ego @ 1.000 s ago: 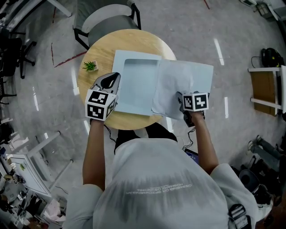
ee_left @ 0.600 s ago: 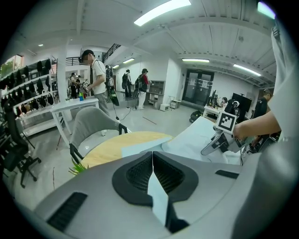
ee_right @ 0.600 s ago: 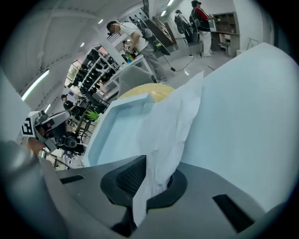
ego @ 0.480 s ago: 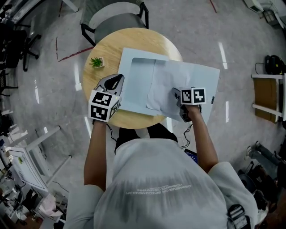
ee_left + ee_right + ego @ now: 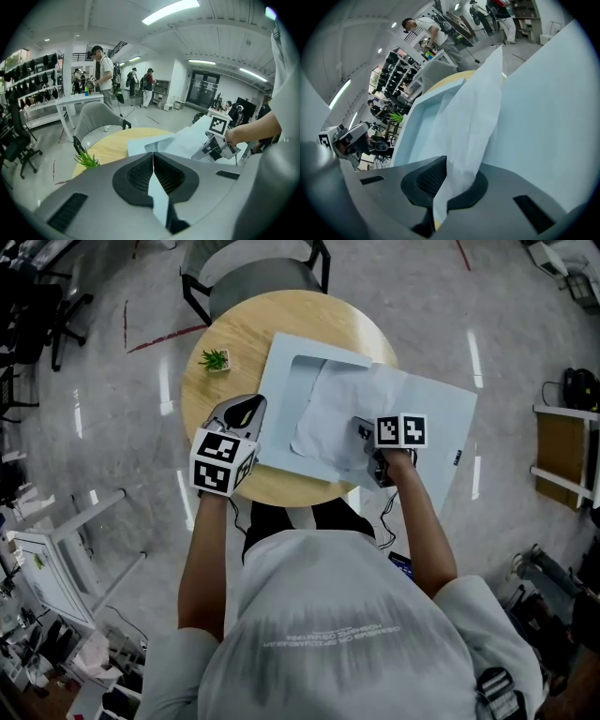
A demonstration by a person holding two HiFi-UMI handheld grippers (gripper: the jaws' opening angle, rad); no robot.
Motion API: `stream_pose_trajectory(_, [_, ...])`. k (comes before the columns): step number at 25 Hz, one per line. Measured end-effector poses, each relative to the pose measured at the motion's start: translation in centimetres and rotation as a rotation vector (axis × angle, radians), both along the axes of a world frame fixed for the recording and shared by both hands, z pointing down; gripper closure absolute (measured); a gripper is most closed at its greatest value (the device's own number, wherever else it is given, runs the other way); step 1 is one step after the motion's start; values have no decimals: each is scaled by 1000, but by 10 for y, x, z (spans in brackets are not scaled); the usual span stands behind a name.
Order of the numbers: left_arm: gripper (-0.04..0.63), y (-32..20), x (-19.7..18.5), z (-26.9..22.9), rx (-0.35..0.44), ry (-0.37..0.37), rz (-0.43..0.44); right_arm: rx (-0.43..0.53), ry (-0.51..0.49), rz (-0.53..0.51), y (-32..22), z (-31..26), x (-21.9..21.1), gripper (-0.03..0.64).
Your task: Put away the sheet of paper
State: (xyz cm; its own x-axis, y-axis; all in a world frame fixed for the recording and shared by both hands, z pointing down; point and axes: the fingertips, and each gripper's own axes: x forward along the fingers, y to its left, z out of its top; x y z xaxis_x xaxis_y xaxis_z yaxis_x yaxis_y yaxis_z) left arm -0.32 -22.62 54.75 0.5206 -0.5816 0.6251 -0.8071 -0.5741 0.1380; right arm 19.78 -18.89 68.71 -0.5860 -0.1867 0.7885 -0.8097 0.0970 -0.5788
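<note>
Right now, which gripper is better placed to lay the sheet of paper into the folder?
Right: the right gripper is shut on the sheet of paper; the left gripper only clamps the folder.

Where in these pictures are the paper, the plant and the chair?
paper (image 5: 333, 413), head view, the rumpled middle of the sheet.
plant (image 5: 215, 359), head view, its green leaves.
chair (image 5: 251, 279), head view, the grey seat.

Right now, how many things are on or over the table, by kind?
Sheet of paper: 1
Light blue folder: 1
Potted plant: 1
Total: 3
</note>
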Motion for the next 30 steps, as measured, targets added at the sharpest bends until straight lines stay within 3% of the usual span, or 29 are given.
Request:
stream_pose_trajectory(5, [575, 2, -11, 6, -13, -1, -7, -16, -23, -18, 6, -3, -16, 588])
stream_pose_trajectory(13, [575, -4, -9, 10, -17, 0, 19, -41, -14, -21, 30, -6, -8, 588])
stream_pose_trajectory(25, [575, 3, -10, 10, -24, -8, 33, -44, 46, -220, 22, -1, -5, 588])
stream_pose_trajectory(30, [575, 3, -15, 11, -24, -11, 23, -43, 25, -224, 9, 6, -25, 588])
